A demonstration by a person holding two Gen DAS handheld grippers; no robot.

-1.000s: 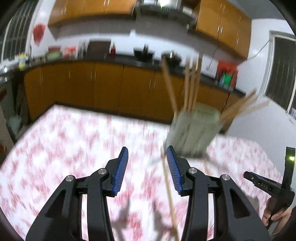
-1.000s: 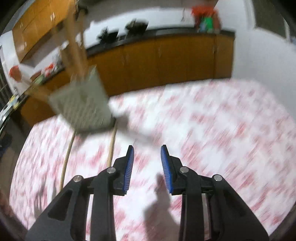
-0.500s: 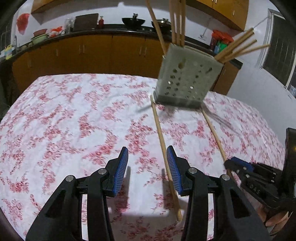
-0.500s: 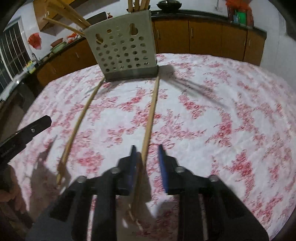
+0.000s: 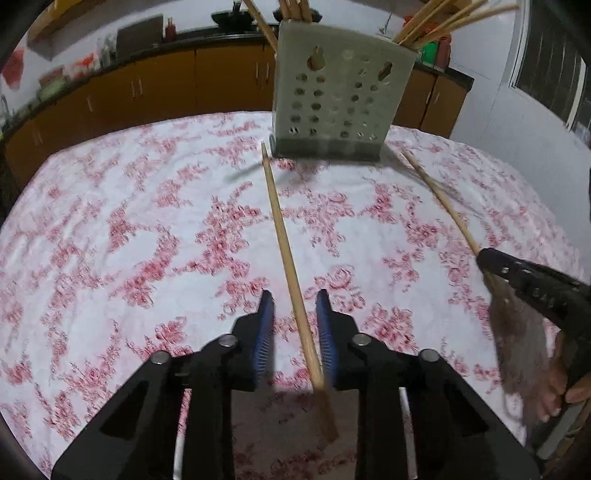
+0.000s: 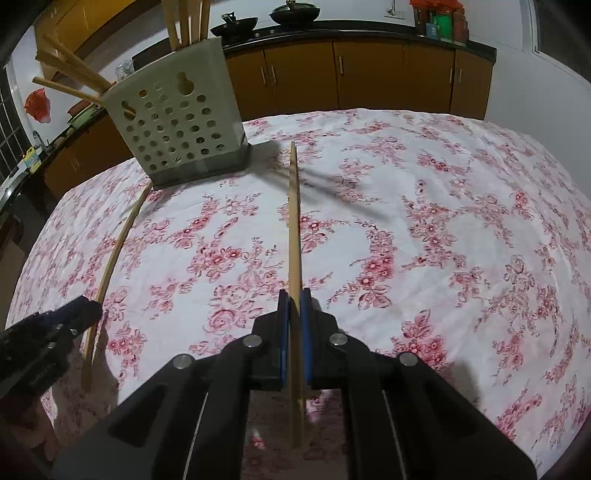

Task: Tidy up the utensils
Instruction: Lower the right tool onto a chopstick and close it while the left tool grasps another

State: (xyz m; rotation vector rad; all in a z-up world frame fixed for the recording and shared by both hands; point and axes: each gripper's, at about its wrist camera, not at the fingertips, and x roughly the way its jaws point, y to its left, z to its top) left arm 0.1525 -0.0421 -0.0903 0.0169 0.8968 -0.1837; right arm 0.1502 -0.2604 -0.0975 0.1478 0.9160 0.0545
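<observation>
Your right gripper (image 6: 294,308) pinches one chopstick (image 6: 293,236); your left gripper (image 5: 294,314) is spread around another (image 5: 282,236).

Both sticks lie on the floral cloth (image 6: 424,221), far ends pointing at the holder (image 6: 177,125), which stands at the far side with more chopsticks (image 5: 439,18) in it.

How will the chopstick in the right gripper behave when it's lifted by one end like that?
The chopstick looks like a straight, thin wooden stick, so it is probably stiff and light. The right gripper pinches it near one end, so the long free part may pivot or droop between the pads. Its smooth, narrow shaft could slip if the grip loosens.
</observation>
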